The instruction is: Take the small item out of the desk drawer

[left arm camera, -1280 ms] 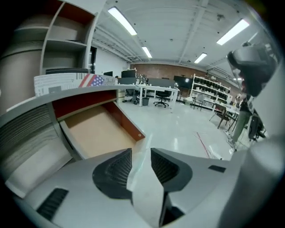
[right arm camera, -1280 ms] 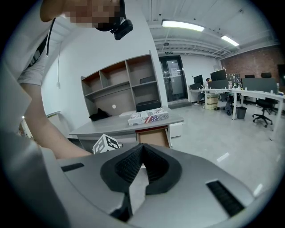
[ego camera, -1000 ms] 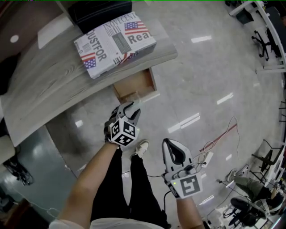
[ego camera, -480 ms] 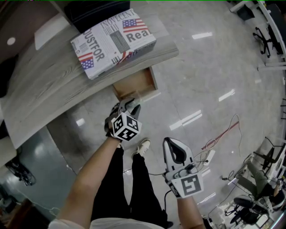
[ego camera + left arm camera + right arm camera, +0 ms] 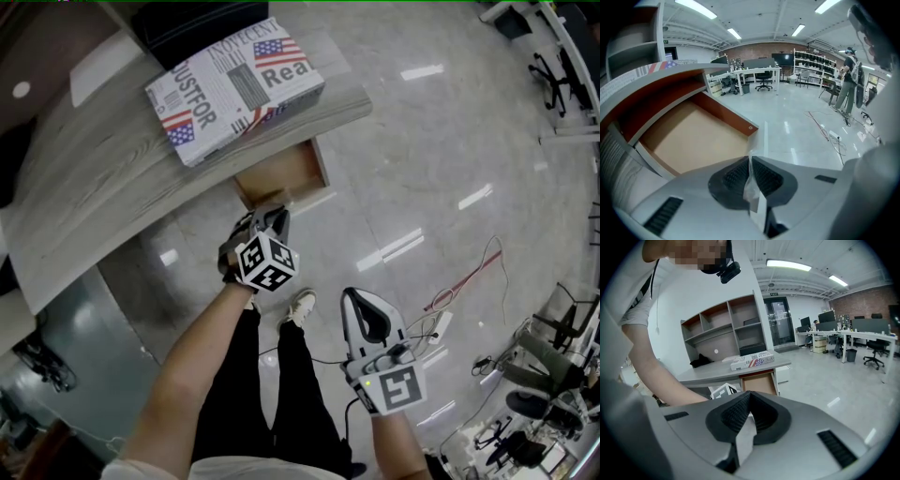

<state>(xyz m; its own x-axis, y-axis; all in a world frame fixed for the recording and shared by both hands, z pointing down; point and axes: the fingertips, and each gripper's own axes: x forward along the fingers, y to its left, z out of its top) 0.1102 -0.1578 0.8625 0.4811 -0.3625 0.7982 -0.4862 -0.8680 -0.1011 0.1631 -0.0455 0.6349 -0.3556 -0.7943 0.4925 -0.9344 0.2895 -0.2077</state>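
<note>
The desk drawer stands pulled out under the grey desk, and its bare wooden bottom shows nothing lying in it. My left gripper hovers just in front of the drawer's front edge. Its jaws are closing, and a small clear plastic bag is pinched between the pads of that left gripper. My right gripper hangs lower, over the floor and well away from the drawer. In its own view the right gripper is shut with nothing between the jaws.
A flat box printed with flags and newsprint lies on the desk above the drawer. A black case sits behind it. Cables trail over the glossy floor at the right. The person's legs and a shoe are below the grippers.
The left gripper has edged a little toward the drawer front and its jaws have come together. The right gripper has stayed where it was.
</note>
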